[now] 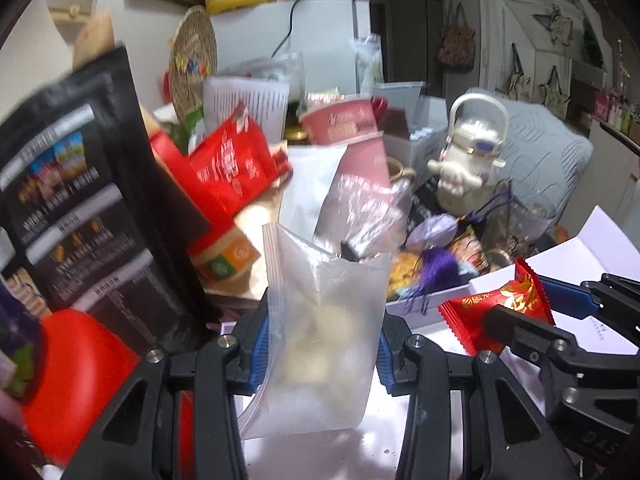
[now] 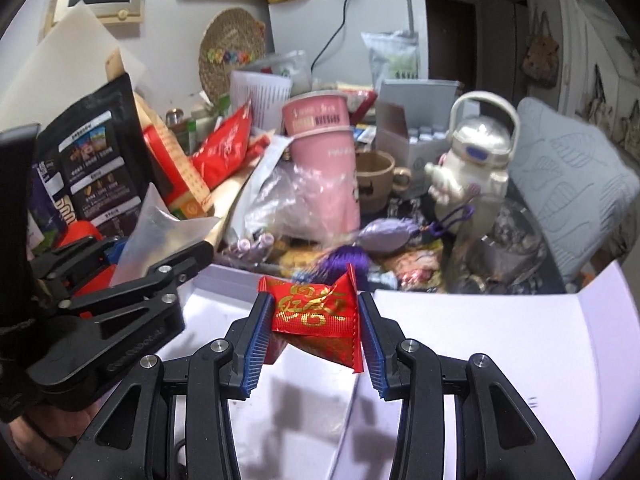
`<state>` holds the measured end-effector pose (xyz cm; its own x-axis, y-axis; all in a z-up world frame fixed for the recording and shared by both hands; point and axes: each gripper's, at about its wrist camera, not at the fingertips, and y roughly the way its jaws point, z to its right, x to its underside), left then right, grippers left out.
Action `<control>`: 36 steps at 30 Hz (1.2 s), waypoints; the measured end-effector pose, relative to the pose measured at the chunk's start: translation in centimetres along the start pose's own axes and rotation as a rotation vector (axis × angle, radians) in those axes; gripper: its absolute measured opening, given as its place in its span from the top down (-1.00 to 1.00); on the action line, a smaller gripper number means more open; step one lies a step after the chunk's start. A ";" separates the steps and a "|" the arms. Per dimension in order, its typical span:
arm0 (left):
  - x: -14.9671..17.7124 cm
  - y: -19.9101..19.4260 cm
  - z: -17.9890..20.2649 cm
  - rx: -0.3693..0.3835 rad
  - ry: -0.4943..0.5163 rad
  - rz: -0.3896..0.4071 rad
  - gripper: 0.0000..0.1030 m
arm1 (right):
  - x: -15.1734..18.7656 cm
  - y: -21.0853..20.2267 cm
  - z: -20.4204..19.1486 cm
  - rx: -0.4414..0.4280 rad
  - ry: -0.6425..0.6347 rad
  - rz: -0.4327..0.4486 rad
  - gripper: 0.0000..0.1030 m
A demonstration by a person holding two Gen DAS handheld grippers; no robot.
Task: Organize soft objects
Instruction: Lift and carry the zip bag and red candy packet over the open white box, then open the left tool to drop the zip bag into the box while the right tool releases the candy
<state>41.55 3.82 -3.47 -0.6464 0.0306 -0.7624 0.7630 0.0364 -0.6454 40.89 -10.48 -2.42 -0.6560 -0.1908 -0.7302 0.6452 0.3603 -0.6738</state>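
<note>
I've got the left gripper clamped on a frosted clear plastic zip bag w/ pale lumps inside, standing up btwn its blue pads. Right gripper pinches a red foil snack packet w/ gold print btwn its fingers, over the white box lid.

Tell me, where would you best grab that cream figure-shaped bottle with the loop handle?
Probably by the arched loop handle on top of the cream figure-shaped bottle, coming from above. The bottle stands upright, hemmed in by a beige mug and clutter below, while its rounded body looks wide for pads; the handle is thin and free.
</note>
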 end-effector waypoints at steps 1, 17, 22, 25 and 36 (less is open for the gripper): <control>0.2 0.6 -0.2 0.003 -0.007 -0.020 0.18 | 0.0 0.3 0.1 -0.018 0.009 -0.008 0.18; 1.5 4.9 -0.4 -0.019 -0.021 -0.202 0.17 | 0.8 4.4 0.0 0.040 0.014 -0.103 0.14; 1.8 5.6 -0.4 0.000 -0.038 -0.244 -0.07 | 0.8 4.4 0.1 0.053 0.010 -0.103 0.13; 1.6 5.3 -0.2 -0.015 -0.037 -0.232 -0.37 | 0.9 4.3 0.3 0.062 0.011 -0.106 -0.01; 0.6 1.9 1.1 0.018 -0.035 -0.175 -0.53 | 0.9 0.9 0.4 0.094 -0.004 -0.060 -0.10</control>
<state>42.63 2.85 -5.26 -0.7691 -0.0093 -0.6391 0.6388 0.0204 -0.7691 41.03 -10.72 -3.73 -0.6928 -0.2134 -0.6888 0.6390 0.2611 -0.7235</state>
